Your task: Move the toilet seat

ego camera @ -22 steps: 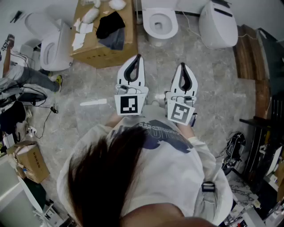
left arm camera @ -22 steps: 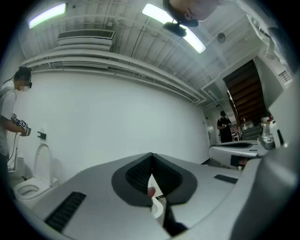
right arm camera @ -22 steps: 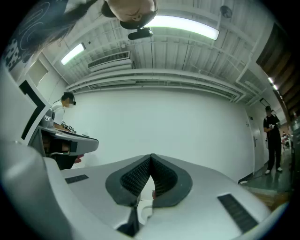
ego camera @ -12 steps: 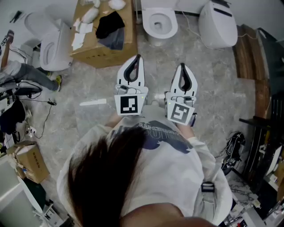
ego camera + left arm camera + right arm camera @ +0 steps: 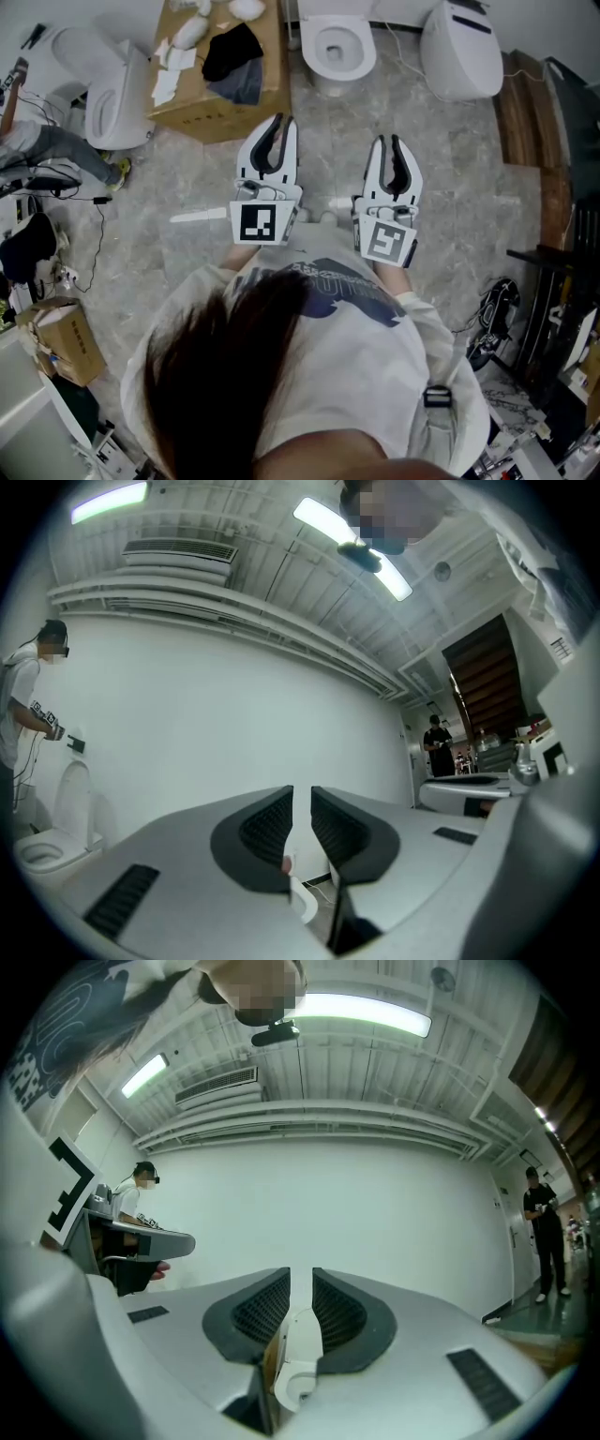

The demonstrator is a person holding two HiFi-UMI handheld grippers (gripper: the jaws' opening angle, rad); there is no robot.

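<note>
A white toilet [image 5: 337, 47] stands on the grey floor straight ahead, its bowl uncovered and the seat ring [image 5: 318, 49] lying round it. My left gripper [image 5: 277, 127] and right gripper [image 5: 392, 145] hover side by side a short way in front of it, both pointing at it, touching nothing. Each has a narrow gap between its jaws with nothing in it. Through the right gripper [image 5: 300, 1293] gap the white toilet [image 5: 298, 1354] shows low down. The left gripper [image 5: 302, 808] view shows a sliver of it [image 5: 303, 904].
A cardboard box [image 5: 220, 94] with cloths stands left of the toilet. Another toilet [image 5: 112, 94] is at the far left, and a closed one [image 5: 459, 52] at the right. Wooden boards [image 5: 525, 103] line the right side. Cables and a person [image 5: 47, 150] are at the left.
Both grippers have shifted slightly forward and apart, the left one leftward. Their jaws have parted a little. The person at the left edge has moved.
</note>
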